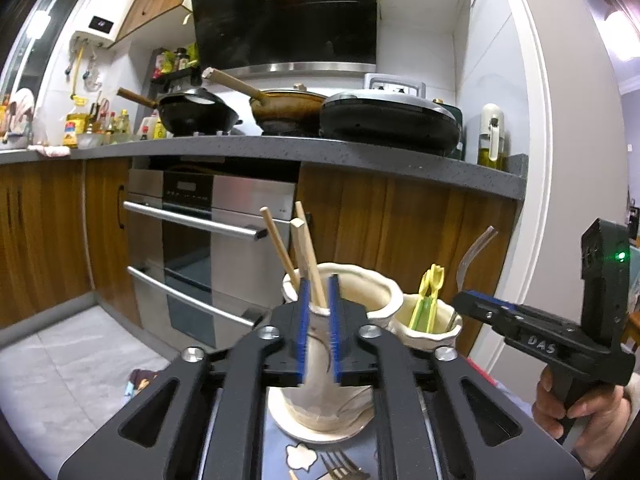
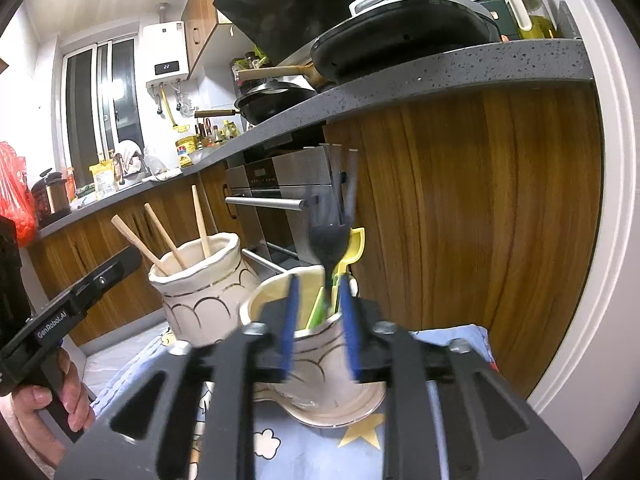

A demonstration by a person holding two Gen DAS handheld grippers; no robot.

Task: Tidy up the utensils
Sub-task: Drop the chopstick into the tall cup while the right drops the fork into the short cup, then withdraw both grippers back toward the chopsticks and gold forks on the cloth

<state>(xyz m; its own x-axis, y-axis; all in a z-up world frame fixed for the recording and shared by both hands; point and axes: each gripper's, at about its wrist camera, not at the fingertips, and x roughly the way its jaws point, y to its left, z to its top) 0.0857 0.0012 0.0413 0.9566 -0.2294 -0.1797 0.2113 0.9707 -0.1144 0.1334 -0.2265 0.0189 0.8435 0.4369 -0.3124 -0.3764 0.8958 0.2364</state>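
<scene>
My left gripper (image 1: 319,286) is open at the mouth of a tall cream jar (image 1: 378,294), its blue pads on either side of wooden chopsticks (image 1: 310,256) that stand in the jar without being pressed. My right gripper (image 2: 318,282) is open over a smaller cream cup (image 2: 320,344). A dark fork (image 2: 326,248), blurred, stands tines up in that cup between the pads, beside yellow-green utensils (image 2: 354,246). In the right wrist view the jar (image 2: 208,292) and chopsticks (image 2: 160,236) sit left of the cup. The cup (image 1: 428,334) is right of the jar in the left wrist view.
Both vessels sit on saucers on a blue cloth (image 2: 360,436) with clouds and stars. A metal fork (image 1: 340,470) lies on it near me. Wooden cabinets (image 2: 460,200), a steel oven (image 1: 208,232) and a grey counter (image 1: 360,152) with pans rise close behind. Hands (image 1: 580,412) hold the gripper handles.
</scene>
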